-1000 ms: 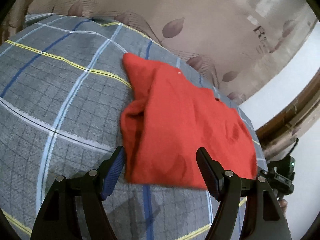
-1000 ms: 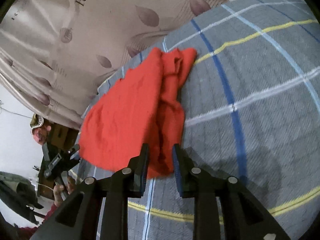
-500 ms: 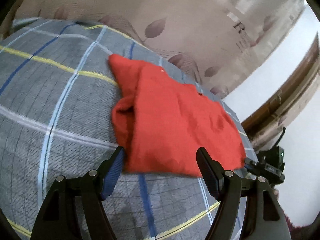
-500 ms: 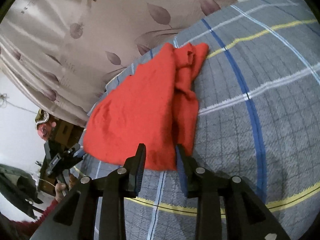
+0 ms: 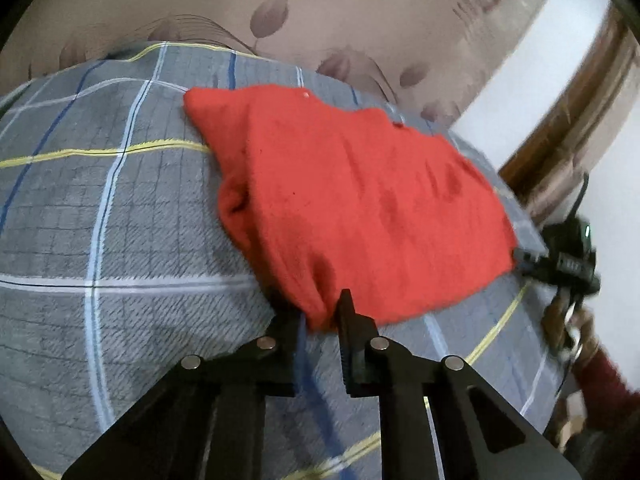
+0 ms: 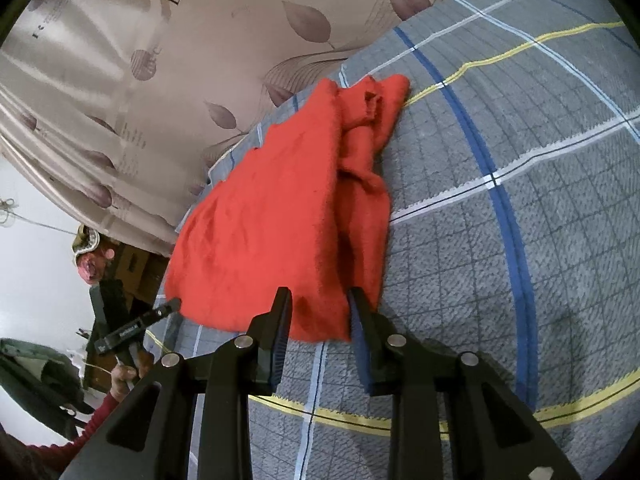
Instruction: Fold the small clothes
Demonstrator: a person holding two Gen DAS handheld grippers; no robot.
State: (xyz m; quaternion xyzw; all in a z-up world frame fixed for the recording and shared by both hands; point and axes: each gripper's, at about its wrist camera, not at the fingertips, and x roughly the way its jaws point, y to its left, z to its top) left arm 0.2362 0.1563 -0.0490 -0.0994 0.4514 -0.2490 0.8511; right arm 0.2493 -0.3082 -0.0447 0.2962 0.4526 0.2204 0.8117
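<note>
The red garment (image 5: 360,208) lies part-folded on the plaid blanket (image 5: 100,208), near the edge that runs along the curtain (image 5: 320,12); one side is doubled over into a thick, rumpled band, seen at 12 to 1 o'clock in the right wrist view, so the flat panel sits toward the curtain and the bulk toward the open blanket. The left hand-held gripper (image 5: 322,312) has its jaws drawn close on the nearest corner of the cloth, at 6 o'clock of the garment in its own view, pinching a bunched tip; that corner is probably taken because it gathers all the layers at once. The right hand-held gripper (image 6: 318,312) stands partly open astride the near hem, cloth between the jaws but not yet clamped, as far as can be judged; it seems placed to take the second corner of the same hem, so both can lift the edge evenly and carry it over for the next fold.
</note>
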